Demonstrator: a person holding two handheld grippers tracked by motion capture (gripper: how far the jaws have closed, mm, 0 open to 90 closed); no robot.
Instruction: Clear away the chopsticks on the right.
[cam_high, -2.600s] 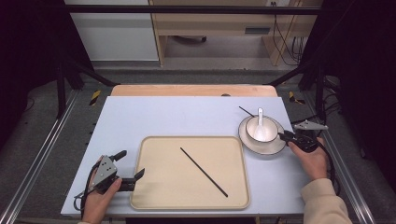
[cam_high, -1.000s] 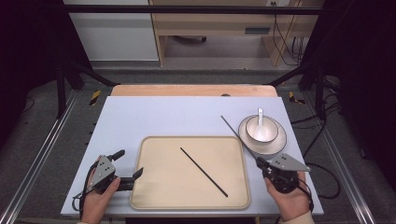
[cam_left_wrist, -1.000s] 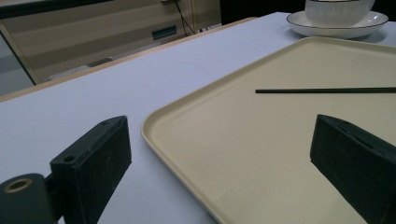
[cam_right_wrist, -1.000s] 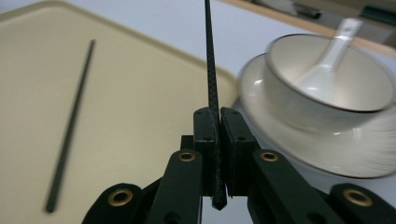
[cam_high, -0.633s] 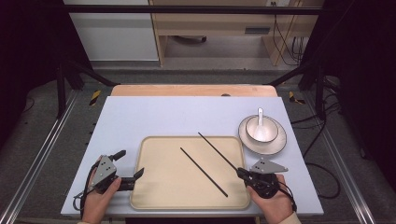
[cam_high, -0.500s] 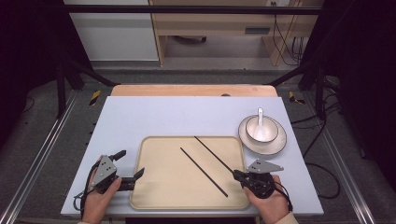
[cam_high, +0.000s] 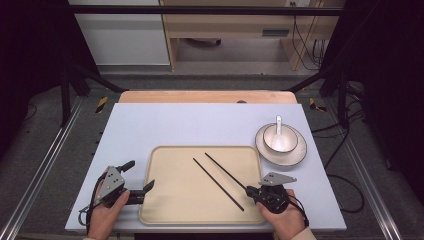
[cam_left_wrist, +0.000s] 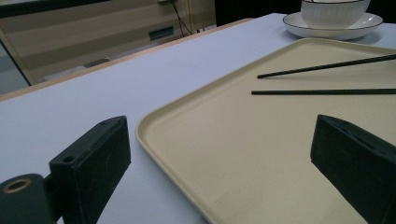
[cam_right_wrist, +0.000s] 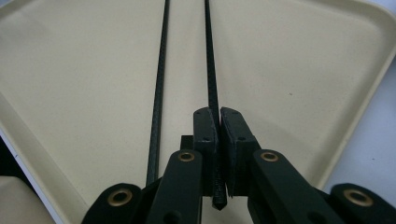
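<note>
Right tongs (cam_high: 248, 189): clamped on chopstick (cam_high: 225, 171) end, near right of tray (cam_high: 175, 210)
Left tongs (cam_high: 140, 180): apart, straddling tray's near left corner, holding nothing
Second chopstick (cam_high: 218, 184): flat on tray, just left of held one, roughly parallel
Bowl (cam_high: 280, 138): on plate (cam_high: 298, 153), spoon (cam_high: 278, 126) inside, far right of desk (cam_high: 150, 125)

I work in a lab: black frame rails (cam_high: 50, 165) flank my bench (cam_high: 170, 125), cables (cam_high: 305, 40) hanging at one o'clock.
</note>
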